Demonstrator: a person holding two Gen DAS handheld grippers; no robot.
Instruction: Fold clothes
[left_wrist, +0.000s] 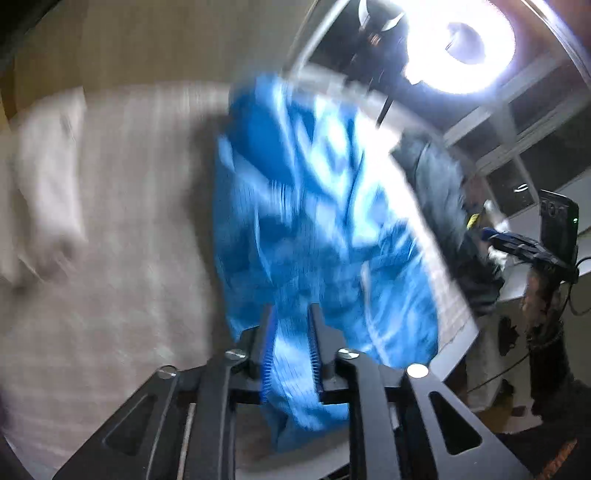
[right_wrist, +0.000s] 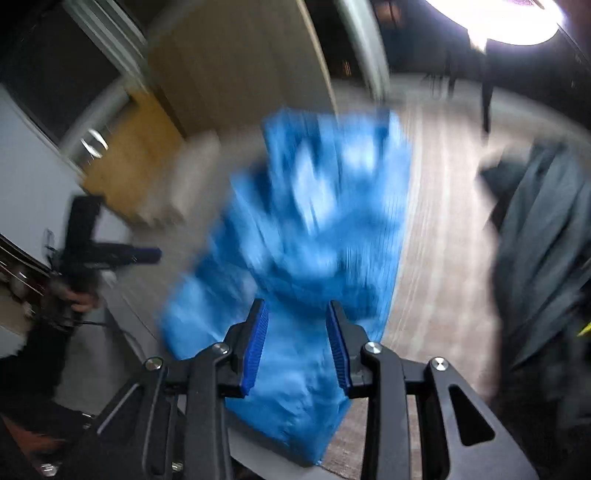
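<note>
Your left gripper (left_wrist: 290, 314) has its jaws drawn close on a bunch of the blue garment (left_wrist: 314, 206), and your right gripper (right_wrist: 297, 314) stands wider with the same cloth running up between its pads (whether they bite it, you cannot tell through the blur). The garment hangs rumpled above the pale bed (left_wrist: 122, 192), a dark garment (right_wrist: 543, 236) lying to one side. I judge you are lifting it to spread; next it needs laying out flat.
</note>
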